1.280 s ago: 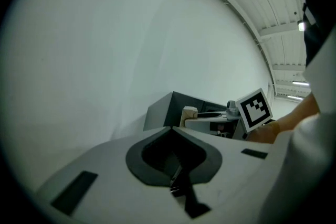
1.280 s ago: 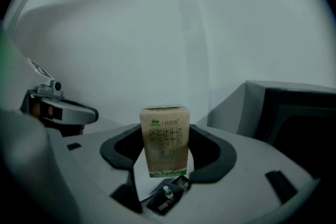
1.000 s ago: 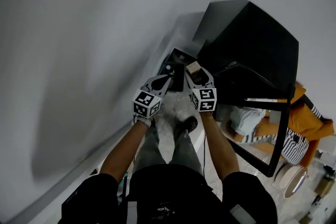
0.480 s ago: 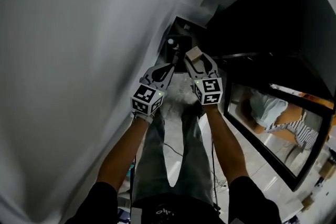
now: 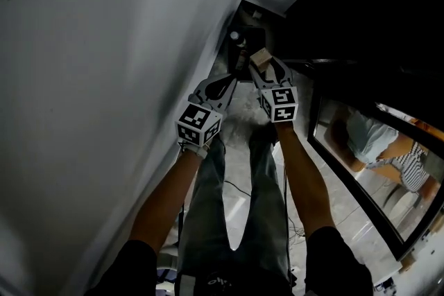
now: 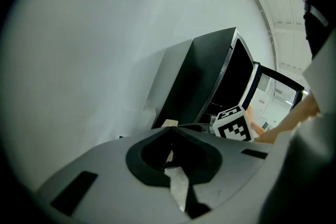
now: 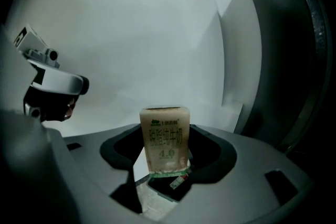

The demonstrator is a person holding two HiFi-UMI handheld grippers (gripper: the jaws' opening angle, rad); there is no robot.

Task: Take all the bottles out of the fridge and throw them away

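Right gripper [image 5: 259, 66]: jaws clamped on a beige carton [image 7: 164, 139] with green print. The carton stands upright, its top above the jaw tips.
Left gripper [image 6: 171, 131]: jaws together, tips touching, nothing between them.
Head view: both grippers near centre, pointing to 12 o'clock, the left one just beside the right at its 8 o'clock.
Dark container [image 5: 248, 31]: on the floor at 12 o'clock, near the carton, against the grey wall [image 5: 104, 45] that fills 9 to 11 o'clock.
Black fridge [image 5: 368, 17]: at 2 o'clock.
Glass door [image 5: 361, 156]: at 3 to 4 o'clock.
Person's legs [image 5: 232, 204]: at 6 o'clock.
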